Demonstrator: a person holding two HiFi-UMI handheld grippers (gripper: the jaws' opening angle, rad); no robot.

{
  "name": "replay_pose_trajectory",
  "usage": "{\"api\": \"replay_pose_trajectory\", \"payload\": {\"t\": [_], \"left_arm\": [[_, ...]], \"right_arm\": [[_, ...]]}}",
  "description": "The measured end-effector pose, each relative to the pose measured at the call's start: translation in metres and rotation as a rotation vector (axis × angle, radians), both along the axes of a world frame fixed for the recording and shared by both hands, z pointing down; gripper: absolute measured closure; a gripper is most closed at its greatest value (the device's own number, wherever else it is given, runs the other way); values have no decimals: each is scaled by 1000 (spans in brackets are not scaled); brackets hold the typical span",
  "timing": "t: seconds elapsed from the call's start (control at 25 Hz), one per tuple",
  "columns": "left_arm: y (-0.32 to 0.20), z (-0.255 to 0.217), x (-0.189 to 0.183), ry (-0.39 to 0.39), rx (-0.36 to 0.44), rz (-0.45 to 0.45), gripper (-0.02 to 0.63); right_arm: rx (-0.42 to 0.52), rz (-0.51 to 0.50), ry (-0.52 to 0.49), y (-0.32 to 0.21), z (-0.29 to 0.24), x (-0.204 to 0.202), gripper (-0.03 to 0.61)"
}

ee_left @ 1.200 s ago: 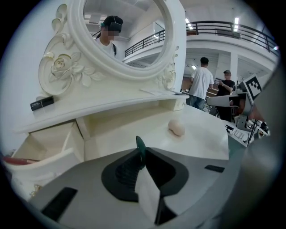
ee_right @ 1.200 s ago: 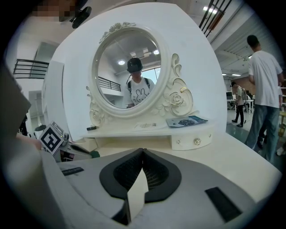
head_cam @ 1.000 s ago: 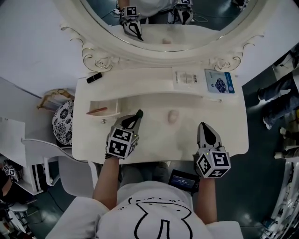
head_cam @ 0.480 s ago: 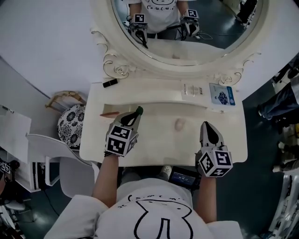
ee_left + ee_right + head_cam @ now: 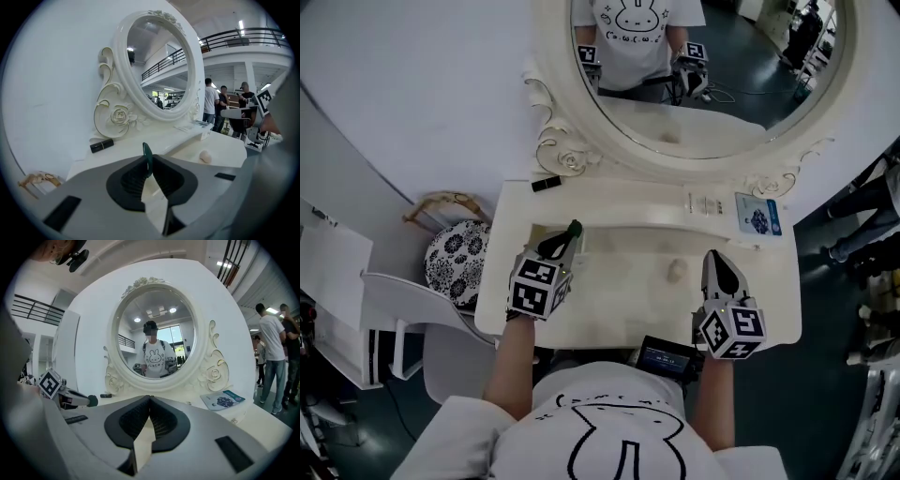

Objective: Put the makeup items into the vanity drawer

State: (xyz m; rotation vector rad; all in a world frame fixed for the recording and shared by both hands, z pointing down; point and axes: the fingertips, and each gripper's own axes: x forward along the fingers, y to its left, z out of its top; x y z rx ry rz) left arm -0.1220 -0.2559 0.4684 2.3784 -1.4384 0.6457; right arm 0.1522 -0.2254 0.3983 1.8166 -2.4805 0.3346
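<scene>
Slippage is your risk: the left gripper (image 5: 567,246), left of centre, pinches the thin green stick (image 5: 147,154) at its tips; a quick swing could twist it free. Your right gripper (image 5: 150,401) is closed and empty.

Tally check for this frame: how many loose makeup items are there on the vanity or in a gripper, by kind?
black tube: 1
beige sponge: 1
flat packets: 2
dark green item, held in the left gripper: 1
Total: 5
</scene>
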Motion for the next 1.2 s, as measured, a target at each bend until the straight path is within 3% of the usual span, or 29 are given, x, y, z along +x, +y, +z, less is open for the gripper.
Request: {"api": "replay_pose_trajectory", "payload": {"t": [0.28,0.36,0.4,0.72,1.2], "left_arm": [[-4,10,-21,20,-30,9,549],[-6,13,-23,27,-36,12,415],[-7,13,-24,29,-36,12,397],[-13,10,-15,14,-23,52,385],[-5,13,54,-5,-22,126,385]], "right_arm": [[0,-26,23,-10,-2,-29,561],[-3,-22,28,-10,-2,-32,561],[-4,-18,30,-10,-2,-33,560],[-11,19,32,0,2,-26,561],[-23,98,16,25,9,40,561]]}}
